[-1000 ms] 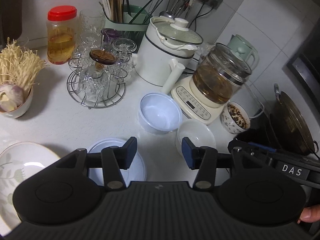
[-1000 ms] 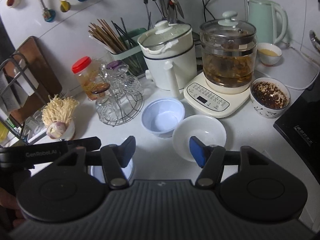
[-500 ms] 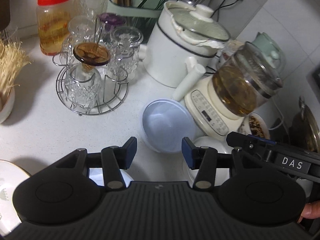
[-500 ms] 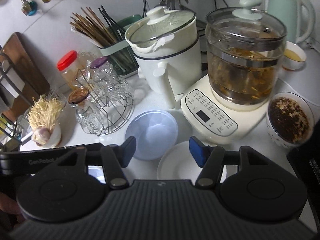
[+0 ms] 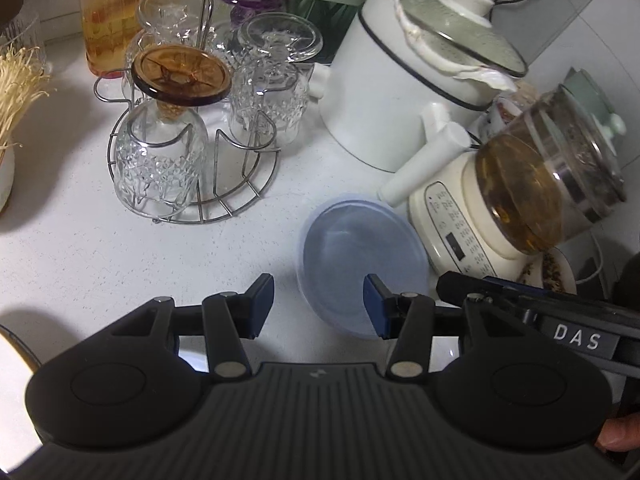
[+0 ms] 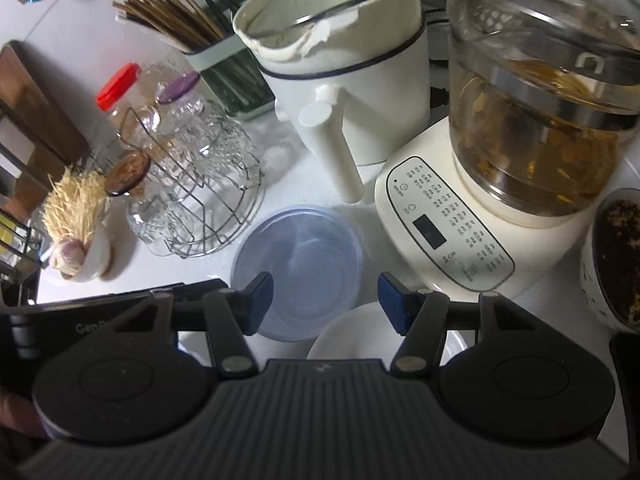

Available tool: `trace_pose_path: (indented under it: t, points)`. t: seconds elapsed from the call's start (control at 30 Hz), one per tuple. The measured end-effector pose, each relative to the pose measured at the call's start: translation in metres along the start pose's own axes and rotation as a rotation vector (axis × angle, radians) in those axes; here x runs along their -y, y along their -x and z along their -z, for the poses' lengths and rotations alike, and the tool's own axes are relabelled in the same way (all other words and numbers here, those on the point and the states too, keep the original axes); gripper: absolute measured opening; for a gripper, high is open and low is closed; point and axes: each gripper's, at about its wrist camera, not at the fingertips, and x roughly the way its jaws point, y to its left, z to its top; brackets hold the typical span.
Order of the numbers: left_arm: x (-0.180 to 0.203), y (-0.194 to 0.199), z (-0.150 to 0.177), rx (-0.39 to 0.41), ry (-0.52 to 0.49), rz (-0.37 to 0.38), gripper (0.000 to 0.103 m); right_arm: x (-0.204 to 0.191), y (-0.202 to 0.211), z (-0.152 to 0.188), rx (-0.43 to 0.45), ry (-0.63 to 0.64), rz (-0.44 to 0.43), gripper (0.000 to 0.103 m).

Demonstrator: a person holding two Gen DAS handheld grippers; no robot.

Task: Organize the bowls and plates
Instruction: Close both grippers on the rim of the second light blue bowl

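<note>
A pale blue bowl [image 5: 360, 256] stands on the white counter next to the kettle base; it also shows in the right wrist view [image 6: 298, 268]. My left gripper [image 5: 319, 306] is open, its right finger over the bowl's near rim. My right gripper [image 6: 325, 302] is open just above the bowl's near edge. A white bowl [image 6: 352, 334] lies right under the right gripper, mostly hidden. A white plate's edge [image 5: 10, 360] shows at the far left of the left wrist view.
A wire rack of upturned glasses [image 5: 192, 132], a white lidded pot [image 5: 404, 92] with a handle, and a glass kettle on a cream base [image 6: 516, 152] crowd behind the bowl. A bowl of dark grains [image 6: 616, 256] stands right. A mushroom bowl [image 6: 76, 232] stands left.
Both grippers have moved forward and down toward the blue bowl, which now sits right at their fingertips. The white bowl has slid under the right gripper. Both stay open.
</note>
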Motion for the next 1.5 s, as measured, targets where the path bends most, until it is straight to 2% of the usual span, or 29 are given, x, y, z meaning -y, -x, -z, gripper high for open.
trace_pose_path:
  t: [0.17,0.27,0.33,0.53,0.77,1.17,1.5]
  points:
    - [-0.004,-0.017,-0.004,-0.021,0.028,-0.009,0.052,0.009,-0.021,-0.005,-0.029,-0.006,0.009,0.055]
    - [-0.002,-0.022,-0.006,-0.014,0.034,-0.003,0.048,0.014,-0.030,-0.008,-0.040,0.002,0.011,0.045]
    - [0.000,-0.029,-0.007,-0.021,0.029,-0.006,0.042,0.016,-0.034,-0.010,-0.051,0.007,0.007,0.043]
    - [-0.002,-0.044,-0.007,-0.039,0.051,-0.017,0.025,0.018,-0.048,-0.012,-0.081,0.038,-0.009,0.025]
    - [-0.007,-0.051,-0.009,-0.046,0.082,-0.035,0.017,0.016,-0.060,-0.010,-0.102,0.070,-0.011,0.013]
    - [-0.008,-0.044,-0.005,-0.031,0.099,-0.056,0.017,0.013,-0.058,-0.013,-0.094,0.061,-0.044,0.013]
    - [-0.004,-0.006,-0.008,0.004,0.104,-0.036,0.017,0.000,-0.026,-0.022,-0.049,0.067,-0.060,0.013]
